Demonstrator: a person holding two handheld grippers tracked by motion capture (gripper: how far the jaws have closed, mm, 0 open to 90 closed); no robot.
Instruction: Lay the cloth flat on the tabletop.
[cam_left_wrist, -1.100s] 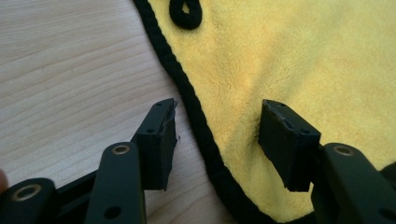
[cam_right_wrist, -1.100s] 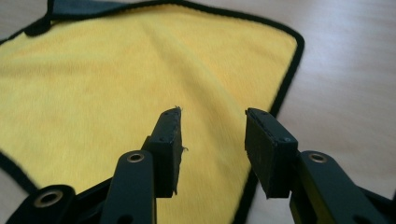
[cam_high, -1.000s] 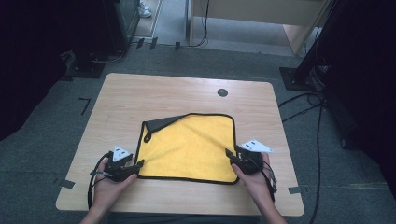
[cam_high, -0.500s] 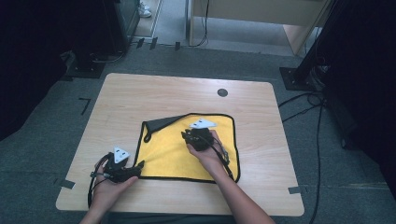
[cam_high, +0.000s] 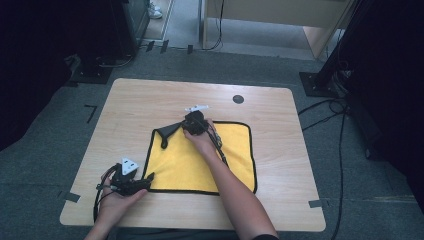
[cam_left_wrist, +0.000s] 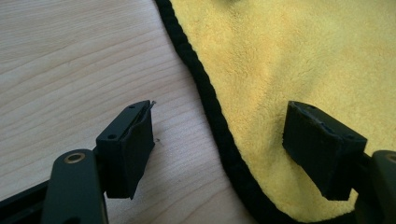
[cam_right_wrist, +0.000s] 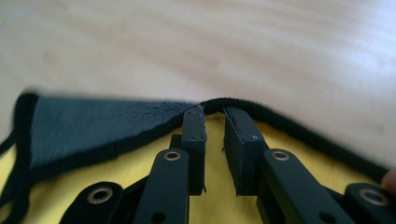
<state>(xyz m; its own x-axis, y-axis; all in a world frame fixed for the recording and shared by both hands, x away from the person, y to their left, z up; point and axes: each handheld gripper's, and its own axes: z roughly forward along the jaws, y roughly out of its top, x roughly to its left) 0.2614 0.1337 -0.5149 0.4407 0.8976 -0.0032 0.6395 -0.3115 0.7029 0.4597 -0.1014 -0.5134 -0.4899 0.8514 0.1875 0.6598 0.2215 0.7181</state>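
While my left gripper (cam_high: 148, 177) rested at the cloth's (cam_high: 192, 167) seven o'clock corner, its jaws stood wide apart, just opened, straddling the black corded hem (cam_left_wrist: 219, 135) with nothing pinched: one pad over bare wood, the other over yellow pile. That cloth lay nearly flat in the middle of the table (cam_high: 280, 150), a soft, fuzzy yellow square bound all round in black. Its eleven o'clock corner (cam_high: 167, 132) was folded over, showing a dark grey, nappy underside shaped like a triangle. My right gripper (cam_high: 186, 127) sat at the far hem near twelve o'clock, just beside that fold. Its jaws had just been closing and stood nearly together, a thin gap left between the pads; the hem (cam_right_wrist: 243, 103) arched right at their tips, but I could not tell whether they pinched it. Motion blur smeared the fold's left edge, and my forearm (cam_high: 230, 185) hid a strip of the cloth. Pale, smooth wood grain ran across the table, with a small dark round disc (cam_high: 238, 99) toward one o'clock.
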